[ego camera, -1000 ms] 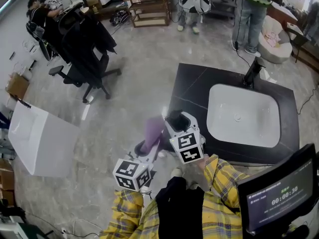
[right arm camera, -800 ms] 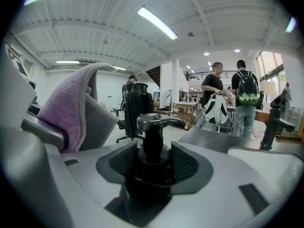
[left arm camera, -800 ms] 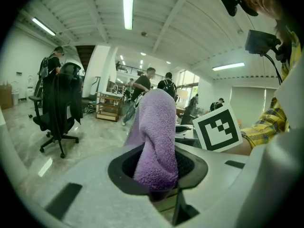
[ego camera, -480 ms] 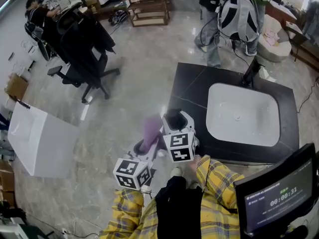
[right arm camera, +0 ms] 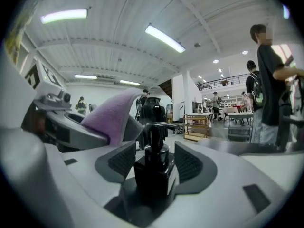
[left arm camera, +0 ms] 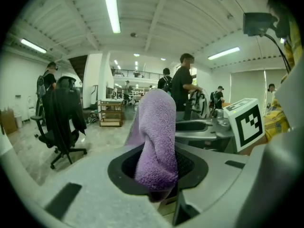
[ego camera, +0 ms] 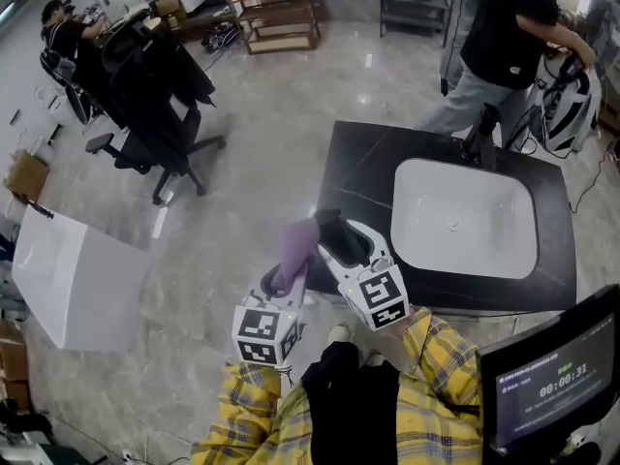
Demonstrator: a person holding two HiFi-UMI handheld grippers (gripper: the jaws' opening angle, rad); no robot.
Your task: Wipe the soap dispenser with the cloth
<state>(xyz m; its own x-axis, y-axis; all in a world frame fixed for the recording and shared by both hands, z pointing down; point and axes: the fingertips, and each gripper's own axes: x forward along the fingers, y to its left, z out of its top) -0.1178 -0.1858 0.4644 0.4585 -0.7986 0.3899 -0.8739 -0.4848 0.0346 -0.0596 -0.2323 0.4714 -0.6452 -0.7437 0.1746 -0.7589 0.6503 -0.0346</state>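
Observation:
In the head view my left gripper [ego camera: 284,279] is shut on a purple cloth [ego camera: 296,247] that sticks up out of its jaws. Just right of it, my right gripper [ego camera: 341,243] is shut on a black pump soap dispenser [ego camera: 334,231]. Both are held in the air off the counter's near left corner. The left gripper view has the cloth [left arm camera: 156,141] filling the gap of the left gripper [left arm camera: 159,175]. Seen from the right gripper view, the dispenser [right arm camera: 154,167] stands upright in the right gripper [right arm camera: 154,175], and the cloth [right arm camera: 111,114] lies close by its pump at the left.
A black counter [ego camera: 358,172] with a white sink [ego camera: 465,216] and a dark faucet [ego camera: 480,134] lies to the right. A person [ego camera: 504,46] stands behind it. An office chair [ego camera: 155,95], a white panel [ego camera: 73,279] and a monitor [ego camera: 552,376] surround me.
The right gripper's marker cube has swung a little to the right while dispenser and cloth stay side by side. A person has walked round to behind the counter.

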